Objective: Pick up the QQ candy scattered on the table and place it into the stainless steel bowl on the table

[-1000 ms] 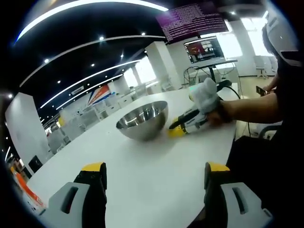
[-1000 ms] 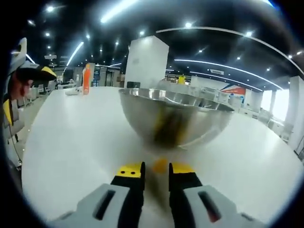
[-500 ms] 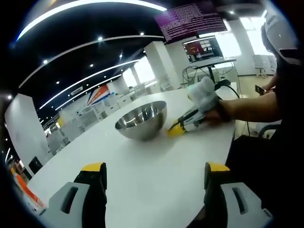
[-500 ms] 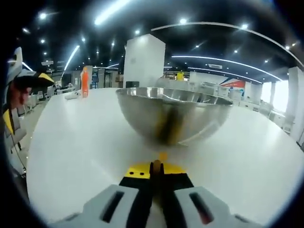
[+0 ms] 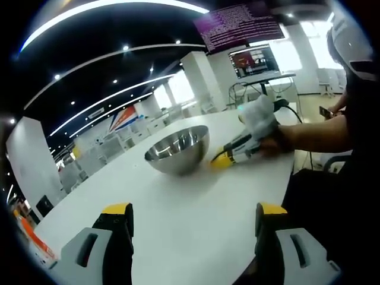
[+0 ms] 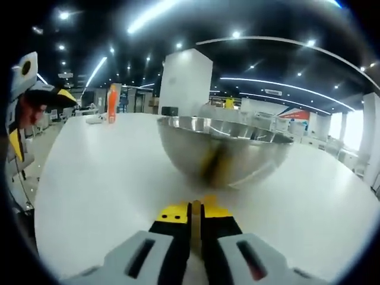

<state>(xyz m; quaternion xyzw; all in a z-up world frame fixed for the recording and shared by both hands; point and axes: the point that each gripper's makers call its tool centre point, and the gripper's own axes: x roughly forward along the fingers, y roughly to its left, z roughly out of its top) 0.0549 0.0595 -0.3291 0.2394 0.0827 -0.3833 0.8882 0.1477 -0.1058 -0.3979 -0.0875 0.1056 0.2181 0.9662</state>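
Steel curves wide in the right gripper view, where the bowl [image 6: 225, 151] stands on the white table [image 6: 95, 172] just ahead of the right gripper [image 6: 195, 212]. Its yellow-tipped jaws are pressed nearly together on a thin orange-yellow candy [image 6: 195, 215], a small sliver showing edge-on between them, too small to make out further. The step in hand looks like the carry: the candy is gripped and appears just off the tabletop, short of the bowl's near wall. The next move calls for a lift above the rim, a short reach forward over the hollow, and only then a release, since the bowl's wall stands higher than the jaws now.

From the left gripper view the same bowl [image 5: 178, 150] sits mid-table, shiny and round-bottomed, with the right gripper [image 5: 221, 160] low beside it, held by a white-gloved hand [image 5: 261, 122]. The left gripper [image 5: 193, 222] hangs above the near table edge, jaws wide apart and holding nothing.
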